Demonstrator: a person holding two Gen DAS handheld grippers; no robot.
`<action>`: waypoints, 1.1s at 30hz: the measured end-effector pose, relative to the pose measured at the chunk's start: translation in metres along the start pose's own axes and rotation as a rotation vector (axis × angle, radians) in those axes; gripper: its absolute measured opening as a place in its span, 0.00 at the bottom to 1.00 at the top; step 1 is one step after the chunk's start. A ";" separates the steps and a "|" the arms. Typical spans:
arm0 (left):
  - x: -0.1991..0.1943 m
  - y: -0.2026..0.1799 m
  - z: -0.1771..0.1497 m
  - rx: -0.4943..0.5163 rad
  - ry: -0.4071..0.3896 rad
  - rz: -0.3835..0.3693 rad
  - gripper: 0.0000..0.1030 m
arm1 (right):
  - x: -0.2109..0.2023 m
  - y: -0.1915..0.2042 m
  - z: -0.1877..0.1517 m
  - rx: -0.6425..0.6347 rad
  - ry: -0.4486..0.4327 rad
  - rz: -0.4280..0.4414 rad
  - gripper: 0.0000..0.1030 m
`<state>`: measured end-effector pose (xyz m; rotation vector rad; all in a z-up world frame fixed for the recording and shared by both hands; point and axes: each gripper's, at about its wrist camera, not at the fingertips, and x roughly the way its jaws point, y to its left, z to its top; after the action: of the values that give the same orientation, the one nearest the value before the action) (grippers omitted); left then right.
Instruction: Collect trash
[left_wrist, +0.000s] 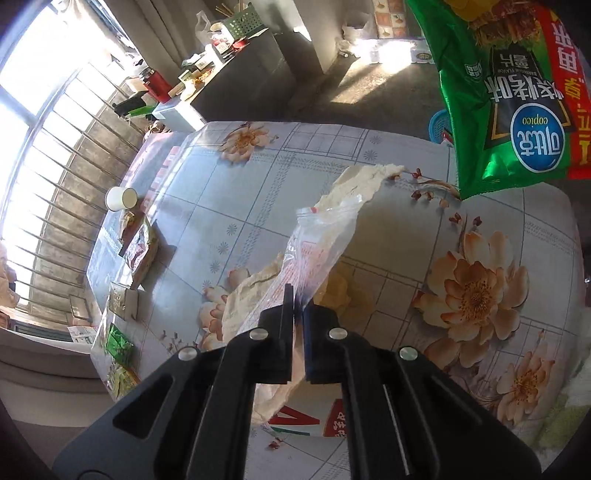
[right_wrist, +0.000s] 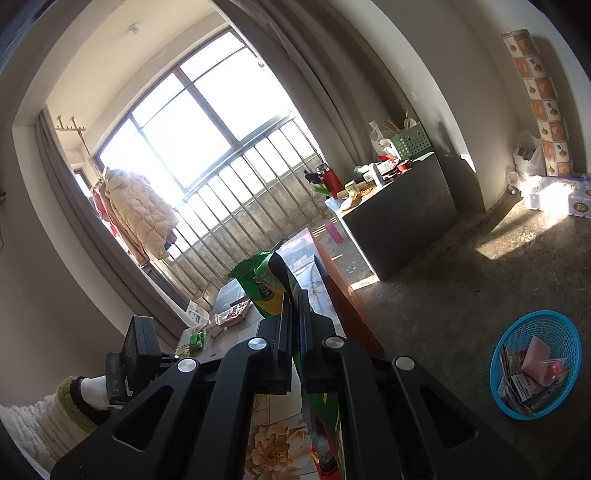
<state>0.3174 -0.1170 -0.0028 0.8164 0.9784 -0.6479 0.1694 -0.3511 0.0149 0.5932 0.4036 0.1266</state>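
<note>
My left gripper (left_wrist: 298, 295) is shut on a clear plastic wrapper (left_wrist: 314, 247) with red print, lifted off the floral tablecloth (left_wrist: 258, 192). Crumpled cream paper (left_wrist: 362, 181) lies under and beyond the wrapper. A large green chip bag (left_wrist: 506, 96) hangs in the upper right of the left wrist view. In the right wrist view my right gripper (right_wrist: 294, 295) is shut on that green chip bag (right_wrist: 264, 288), which sticks up and also hangs below the fingers. A blue trash basket (right_wrist: 535, 365) with several wrappers stands on the floor at the right.
Snack packets (left_wrist: 142, 251), a small box (left_wrist: 123, 301) and a white cup (left_wrist: 121, 198) line the table's left edge. A dark cabinet (right_wrist: 402, 218) crowded with items stands beyond the table. A person's hand in a white glove (right_wrist: 94, 391) holds the left gripper's body.
</note>
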 end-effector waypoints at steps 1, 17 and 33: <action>0.002 0.004 -0.002 -0.034 0.004 -0.035 0.05 | -0.001 0.001 0.000 -0.003 0.000 0.001 0.03; 0.019 0.035 -0.030 -0.331 -0.010 -0.420 0.25 | 0.000 0.002 0.003 -0.012 0.010 -0.011 0.03; 0.009 0.022 -0.034 -0.308 -0.043 -0.472 0.40 | 0.007 0.003 0.009 -0.025 0.028 -0.004 0.03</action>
<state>0.3237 -0.0778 -0.0152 0.2961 1.2083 -0.8856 0.1794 -0.3518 0.0212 0.5668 0.4299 0.1360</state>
